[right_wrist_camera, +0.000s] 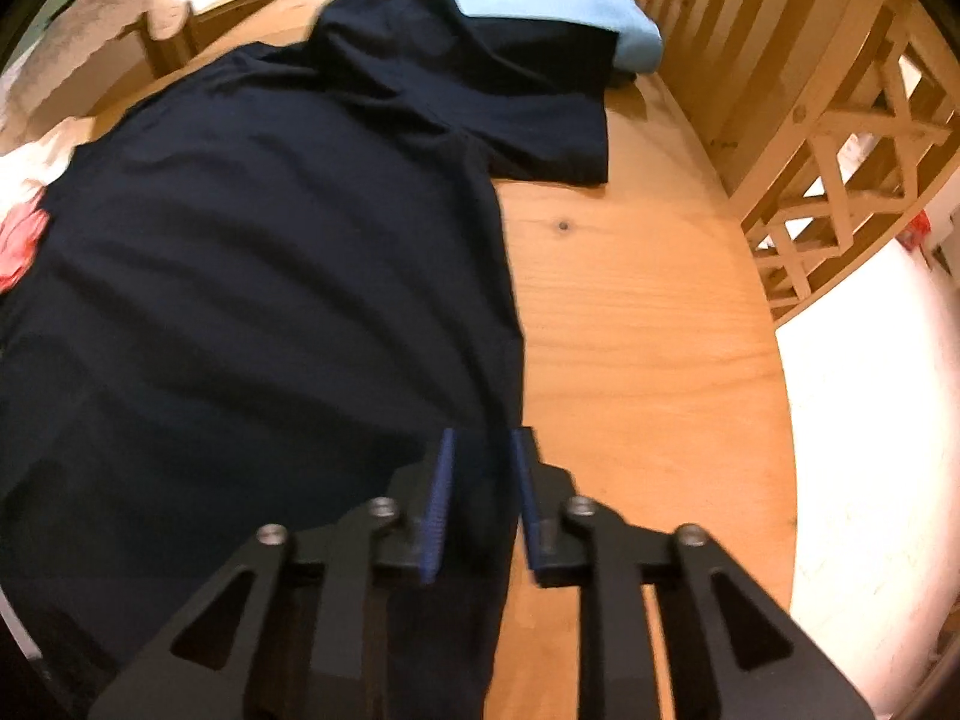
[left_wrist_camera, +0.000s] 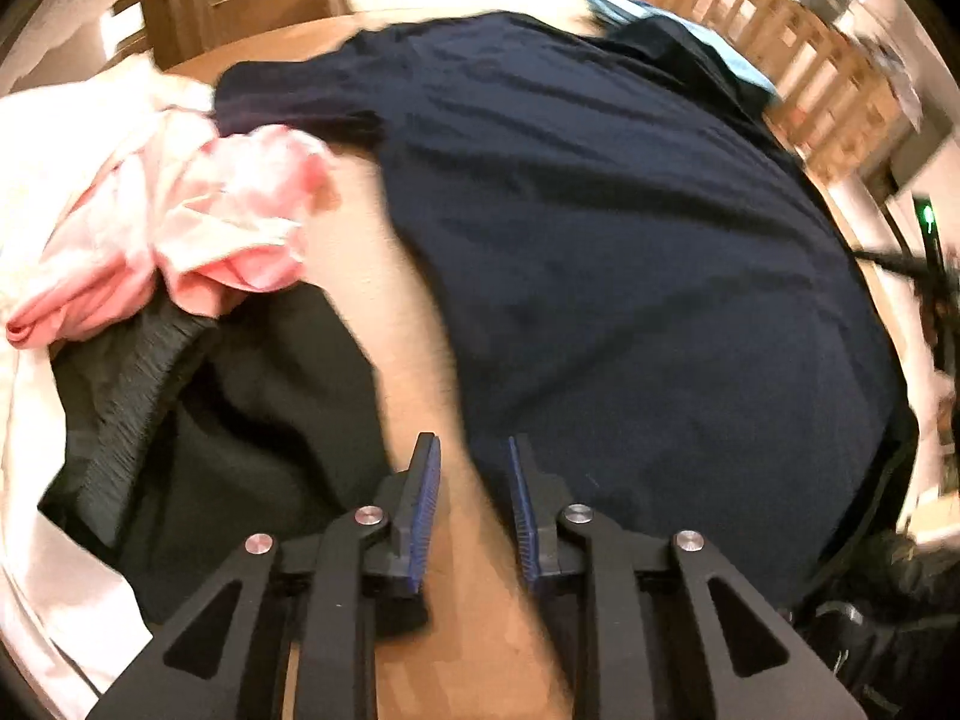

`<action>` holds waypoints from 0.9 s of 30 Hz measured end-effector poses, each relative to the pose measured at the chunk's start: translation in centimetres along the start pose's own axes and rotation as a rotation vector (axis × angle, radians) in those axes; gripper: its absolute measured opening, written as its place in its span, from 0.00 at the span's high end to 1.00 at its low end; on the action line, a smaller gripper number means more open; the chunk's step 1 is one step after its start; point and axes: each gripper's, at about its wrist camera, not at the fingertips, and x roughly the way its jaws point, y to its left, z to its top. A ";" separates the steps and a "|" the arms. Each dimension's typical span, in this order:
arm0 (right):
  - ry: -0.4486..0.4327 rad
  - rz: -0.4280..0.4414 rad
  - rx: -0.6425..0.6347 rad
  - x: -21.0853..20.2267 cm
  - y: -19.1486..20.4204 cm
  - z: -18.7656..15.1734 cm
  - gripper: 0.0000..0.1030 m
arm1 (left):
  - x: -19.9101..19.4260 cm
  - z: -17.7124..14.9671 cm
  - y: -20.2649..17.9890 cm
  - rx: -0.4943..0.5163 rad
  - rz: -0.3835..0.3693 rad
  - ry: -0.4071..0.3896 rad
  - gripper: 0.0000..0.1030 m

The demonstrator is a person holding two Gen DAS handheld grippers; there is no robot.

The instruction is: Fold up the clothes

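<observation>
right wrist view, nearest: right gripper (right_wrist_camera: pixel 480 483) with jaws apart astride the hem edge of the dark navy cotton t-shirt (right_wrist_camera: pixel 270 252), not clamped. left gripper (left_wrist_camera: pixel 474 492) likewise apart, over bare wooden desk (left_wrist_camera: pixel 480 630) beside the shirt. shirt lies spread flat, sleeves out, unfolded. beyond: crumpled pink garment (left_wrist_camera: pixel 228 222), black garment (left_wrist_camera: pixel 240 420), unfolded; farthest, folded light blue cloth (right_wrist_camera: pixel 552 6).

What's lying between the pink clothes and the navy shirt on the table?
Only a strip of bare wooden table separates the pink clothes from the navy shirt, seen in the left wrist view.
</observation>
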 end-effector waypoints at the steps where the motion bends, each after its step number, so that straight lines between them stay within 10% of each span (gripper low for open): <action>1: -0.005 0.010 -0.001 -0.7 0.0 -0.7 0.72 | -0.5 -0.9 -0.4 -0.009 -0.016 0.001 0.73; 13: 0.027 0.205 0.157 -5.2 -1.9 -13.2 0.72 | -3.8 -13.7 -4.8 -0.159 -0.162 0.034 0.61; 23: 0.124 0.217 0.091 -3.2 0.5 -14.8 0.67 | -3.5 -13.9 -8.4 -0.107 -0.217 0.036 0.63; 27: 0.145 0.202 0.081 -1.9 0.9 -15.2 0.67 | -3.2 -13.3 -9.4 -0.050 -0.170 0.047 0.82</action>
